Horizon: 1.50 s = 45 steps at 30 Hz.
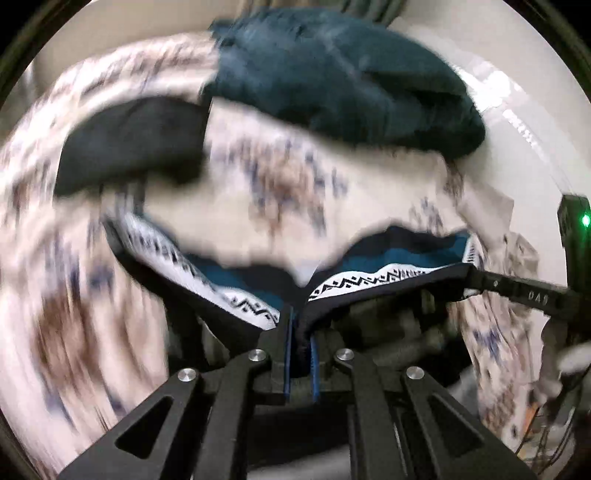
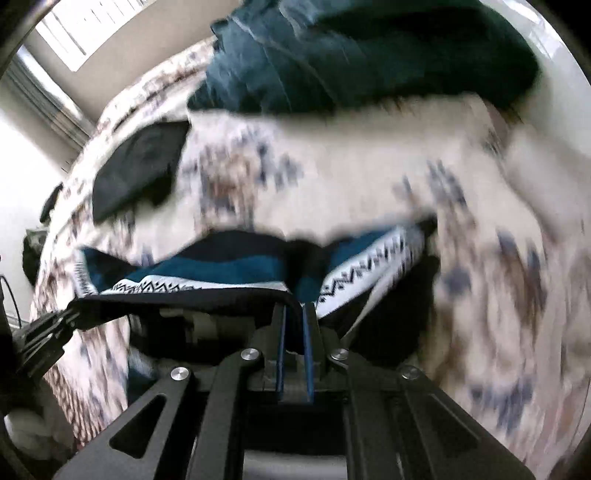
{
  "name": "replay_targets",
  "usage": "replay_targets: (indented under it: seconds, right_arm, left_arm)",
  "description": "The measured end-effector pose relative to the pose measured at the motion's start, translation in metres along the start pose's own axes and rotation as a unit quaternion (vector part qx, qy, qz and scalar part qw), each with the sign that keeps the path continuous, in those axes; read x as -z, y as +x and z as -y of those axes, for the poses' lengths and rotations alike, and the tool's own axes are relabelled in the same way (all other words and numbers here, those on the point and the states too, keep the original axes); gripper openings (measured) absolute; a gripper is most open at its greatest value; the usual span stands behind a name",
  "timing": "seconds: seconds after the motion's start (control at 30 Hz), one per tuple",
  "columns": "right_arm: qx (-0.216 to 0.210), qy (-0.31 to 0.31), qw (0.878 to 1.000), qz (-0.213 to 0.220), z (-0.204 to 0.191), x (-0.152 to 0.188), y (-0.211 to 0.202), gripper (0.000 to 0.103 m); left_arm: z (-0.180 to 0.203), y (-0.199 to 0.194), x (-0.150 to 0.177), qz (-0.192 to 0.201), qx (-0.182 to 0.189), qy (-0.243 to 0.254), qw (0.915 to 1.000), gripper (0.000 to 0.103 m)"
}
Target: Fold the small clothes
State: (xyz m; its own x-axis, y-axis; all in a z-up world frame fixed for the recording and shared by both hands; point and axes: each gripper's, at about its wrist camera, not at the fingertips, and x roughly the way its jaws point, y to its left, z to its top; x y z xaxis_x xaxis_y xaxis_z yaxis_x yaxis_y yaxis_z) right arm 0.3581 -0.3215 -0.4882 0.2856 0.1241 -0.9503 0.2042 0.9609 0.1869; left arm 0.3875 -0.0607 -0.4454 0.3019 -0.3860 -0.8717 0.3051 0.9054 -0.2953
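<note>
A small dark navy and teal garment with a white zigzag-patterned band (image 1: pixel 369 282) hangs stretched between both grippers, above a patterned bedspread (image 1: pixel 280 184). My left gripper (image 1: pixel 301 325) is shut on its dark edge. My right gripper (image 2: pixel 294 314) is shut on the same garment (image 2: pixel 207 273) further along the edge. In the left wrist view the right gripper (image 1: pixel 517 291) grips the garment at the right. In the right wrist view the left gripper (image 2: pixel 48 332) grips it at the left. Both views are motion-blurred.
A dark teal piece of clothing (image 1: pixel 340 77) lies in a heap at the far side of the bed, also in the right wrist view (image 2: pixel 351 51). A black folded item (image 1: pixel 129 144) lies left of it (image 2: pixel 136 166). A window (image 2: pixel 77 29) is at upper left.
</note>
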Motion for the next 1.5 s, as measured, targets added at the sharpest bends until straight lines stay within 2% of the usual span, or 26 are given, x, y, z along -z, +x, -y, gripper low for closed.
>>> replay_targets:
  seconds: [0.1, 0.17, 0.23, 0.27, 0.3, 0.37, 0.43, 0.5, 0.57, 0.6, 0.67, 0.73, 0.8, 0.83, 0.87, 0.9, 1.0, 1.07, 1.13, 1.2, 1.23, 1.3, 1.33, 1.37, 1.43, 1.5]
  right_arm:
    - [0.004, 0.015, 0.999, -0.041, 0.012, 0.048, 0.016, 0.009]
    - [0.003, 0.024, 0.995, -0.101, 0.023, 0.072, 0.039, 0.010]
    - [-0.015, 0.062, 0.986, -0.154, 0.040, 0.089, 0.050, 0.019]
    - [-0.020, 0.081, 0.983, -0.164, 0.049, 0.094, 0.048, 0.030]
    - [-0.032, 0.102, 0.981, -0.163, 0.058, 0.097, 0.041, 0.046]
    - [-0.056, 0.144, 0.978, -0.142, 0.077, 0.099, 0.025, 0.058]
    - [-0.066, 0.193, 0.973, -0.107, 0.100, 0.095, 0.005, 0.058]
    - [-0.079, 0.244, 0.964, -0.070, 0.125, 0.085, -0.006, 0.063]
    - [-0.092, 0.291, 0.951, -0.045, 0.150, 0.069, -0.001, 0.065]
    - [-0.094, 0.308, 0.946, -0.042, 0.160, 0.061, 0.005, 0.065]
    - [-0.111, 0.356, 0.927, -0.045, 0.180, 0.052, 0.025, 0.065]
    - [-0.132, 0.390, 0.910, -0.056, 0.189, 0.047, 0.044, 0.065]
    - [-0.151, 0.408, 0.899, -0.058, 0.188, 0.048, 0.056, 0.064]
    - [-0.155, 0.407, 0.899, -0.052, 0.184, 0.050, 0.057, 0.061]
    - [-0.155, 0.402, 0.902, -0.042, 0.177, 0.051, 0.056, 0.039]
    - [-0.140, 0.387, 0.911, -0.031, 0.171, 0.048, 0.050, 0.018]
    - [-0.106, 0.368, 0.924, 0.011, 0.165, 0.040, 0.031, 0.012]
    - [-0.087, 0.375, 0.923, 0.020, 0.179, 0.037, 0.032, 0.011]
    - [-0.075, 0.391, 0.917, -0.005, 0.194, 0.041, 0.050, 0.011]
    - [-0.090, 0.390, 0.915, -0.047, 0.197, 0.042, 0.067, 0.013]
    - [-0.097, 0.394, 0.913, -0.055, 0.199, 0.042, 0.068, 0.016]
    - [-0.130, 0.405, 0.904, -0.044, 0.205, 0.047, 0.053, 0.039]
    - [-0.139, 0.406, 0.903, -0.030, 0.207, 0.053, 0.043, 0.045]
    - [-0.140, 0.405, 0.903, -0.017, 0.207, 0.060, 0.031, 0.057]
    - [-0.140, 0.398, 0.906, -0.016, 0.204, 0.077, 0.018, 0.060]
    - [-0.152, 0.397, 0.904, -0.042, 0.197, 0.095, 0.023, 0.060]
  left_arm:
    - [-0.005, 0.025, 0.054, -0.054, 0.000, -0.037, 0.9979, 0.010]
    - [-0.014, 0.044, 0.083, -0.097, 0.018, -0.068, 0.9928, 0.014]
    - [-0.024, 0.043, 0.107, -0.132, 0.040, -0.106, 0.9847, 0.026]
    - [-0.029, 0.038, 0.114, -0.139, 0.048, -0.125, 0.9812, 0.026]
    - [-0.035, 0.032, 0.119, -0.138, 0.063, -0.145, 0.9778, 0.027]
    - [-0.049, 0.010, 0.128, -0.123, 0.089, -0.192, 0.9697, 0.032]
    - [-0.062, -0.011, 0.127, -0.104, 0.094, -0.221, 0.9651, 0.040]
    - [-0.080, -0.027, 0.112, -0.069, 0.074, -0.239, 0.9659, 0.048]
    - [-0.096, -0.026, 0.095, -0.039, 0.061, -0.245, 0.9667, 0.058]
    - [-0.103, -0.023, 0.086, -0.030, 0.056, -0.248, 0.9666, 0.058]
    - [-0.121, 0.001, 0.063, -0.024, 0.048, -0.255, 0.9654, 0.058]
    - [-0.130, 0.029, 0.048, -0.037, 0.060, -0.259, 0.9632, 0.058]
    - [-0.137, 0.057, 0.041, -0.062, 0.082, -0.273, 0.9565, 0.056]
    - [-0.134, 0.065, 0.037, -0.063, 0.093, -0.273, 0.9554, 0.053]
    - [-0.131, 0.066, 0.036, -0.055, 0.091, -0.268, 0.9576, 0.030]
    - [-0.129, 0.066, 0.034, -0.050, 0.090, -0.259, 0.9604, 0.019]
    - [-0.123, 0.053, 0.023, -0.020, 0.077, -0.228, 0.9705, 0.015]
    - [-0.143, 0.053, 0.023, -0.016, 0.078, -0.246, 0.9661, 0.011]
    - [-0.162, 0.068, 0.025, -0.028, 0.068, -0.259, 0.9630, 0.010]
    - [-0.176, 0.079, 0.028, -0.043, 0.076, -0.276, 0.9571, 0.011]
    - [-0.180, 0.078, 0.029, -0.047, 0.096, -0.285, 0.9525, 0.015]
    - [-0.182, 0.068, 0.031, -0.053, 0.109, -0.295, 0.9477, 0.025]
    - [-0.183, 0.057, 0.037, -0.049, 0.118, -0.301, 0.9449, 0.033]
    - [-0.181, 0.048, 0.047, -0.043, 0.130, -0.307, 0.9418, 0.048]
    - [-0.175, 0.031, 0.072, -0.044, 0.135, -0.321, 0.9364, 0.066]
    - [-0.168, 0.028, 0.094, -0.059, 0.136, -0.335, 0.9306, 0.066]
